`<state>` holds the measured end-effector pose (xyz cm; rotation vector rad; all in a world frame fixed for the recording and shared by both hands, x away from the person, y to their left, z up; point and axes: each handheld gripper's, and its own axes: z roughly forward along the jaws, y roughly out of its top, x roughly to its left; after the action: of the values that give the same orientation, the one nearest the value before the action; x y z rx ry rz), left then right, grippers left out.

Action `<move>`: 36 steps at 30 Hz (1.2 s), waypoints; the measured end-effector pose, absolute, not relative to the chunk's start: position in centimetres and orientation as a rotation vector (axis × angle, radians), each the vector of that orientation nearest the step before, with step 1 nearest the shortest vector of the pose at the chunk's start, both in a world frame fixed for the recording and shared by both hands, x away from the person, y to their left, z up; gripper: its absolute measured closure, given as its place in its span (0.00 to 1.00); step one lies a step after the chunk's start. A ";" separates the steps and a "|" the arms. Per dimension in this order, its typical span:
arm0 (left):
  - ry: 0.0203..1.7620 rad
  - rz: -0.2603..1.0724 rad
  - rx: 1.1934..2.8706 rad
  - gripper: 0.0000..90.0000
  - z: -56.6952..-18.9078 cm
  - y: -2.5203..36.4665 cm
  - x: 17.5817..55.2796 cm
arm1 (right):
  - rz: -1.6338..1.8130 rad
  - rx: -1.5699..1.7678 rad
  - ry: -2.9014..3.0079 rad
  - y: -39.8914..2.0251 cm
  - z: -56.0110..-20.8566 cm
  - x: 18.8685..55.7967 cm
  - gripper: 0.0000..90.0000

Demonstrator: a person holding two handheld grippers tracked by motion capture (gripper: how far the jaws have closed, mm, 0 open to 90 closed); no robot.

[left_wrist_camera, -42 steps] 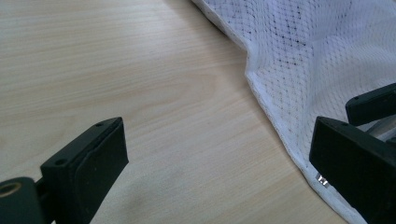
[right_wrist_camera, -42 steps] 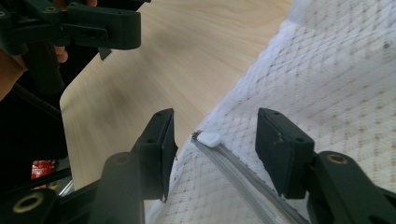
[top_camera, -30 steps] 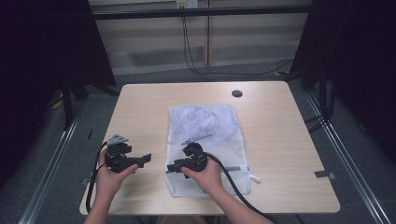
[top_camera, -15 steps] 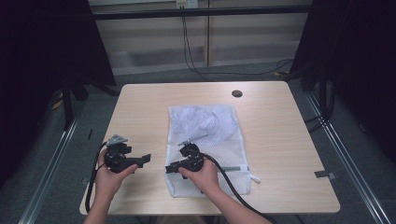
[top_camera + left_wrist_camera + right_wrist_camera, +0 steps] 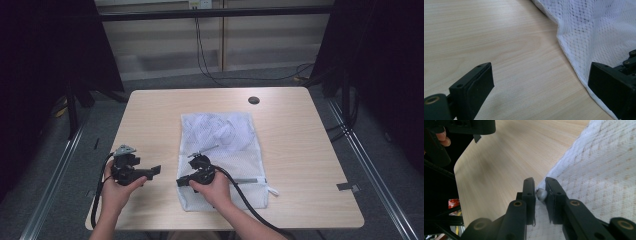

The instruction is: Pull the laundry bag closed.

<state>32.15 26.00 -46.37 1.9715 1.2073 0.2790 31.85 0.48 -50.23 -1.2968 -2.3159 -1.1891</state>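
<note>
Here we are over the pale wooden bench (image 5: 150, 115), and the white mesh laundry bag (image 5: 225, 145) lies flat near its middle, its long side running away from the person, its near end close to the bench's front edge. The right tongs (image 5: 181, 182) sit low at the bag's near left edge, pointing left across the bench, and their jaws have just been closing: in the right gripper view the right tongs (image 5: 540, 192) have narrowed to a slim gap with a small silvery zipper pull (image 5: 541, 194) caught between the pads, right where mesh meets wood (whether both pads truly press on it is hard to tell, but it sits wedged there). Over on the left, the left tongs (image 5: 154, 170) hover just beside the bag's left edge, pointing toward the other hand; in the left gripper view their jaws stand wide apart with nothing between them but bare wood and the bag's hemmed edge (image 5: 569, 57) rising at the right.
</note>
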 end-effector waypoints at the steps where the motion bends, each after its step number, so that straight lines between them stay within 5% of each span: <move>1: 1.213 0.281 1.961 0.07 -46.4 25.9 32.1 | -1.185 -1.300 -2.310 0.5 -50.2 31.9 0.88; 10: 1.217 0.273 1.956 0.07 -46.3 26.0 32.1 | -1.194 -1.315 -2.277 0.5 -50.2 32.3 0.96; 36: 1.138 0.082 1.943 0.06 -46.7 24.8 31.9 | -1.271 -1.355 -2.171 -1.4 -48.1 32.5 0.97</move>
<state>31.94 24.79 -46.65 1.9432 1.1375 0.0815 32.52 -1.36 -48.07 -1.3550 -2.1714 -1.2708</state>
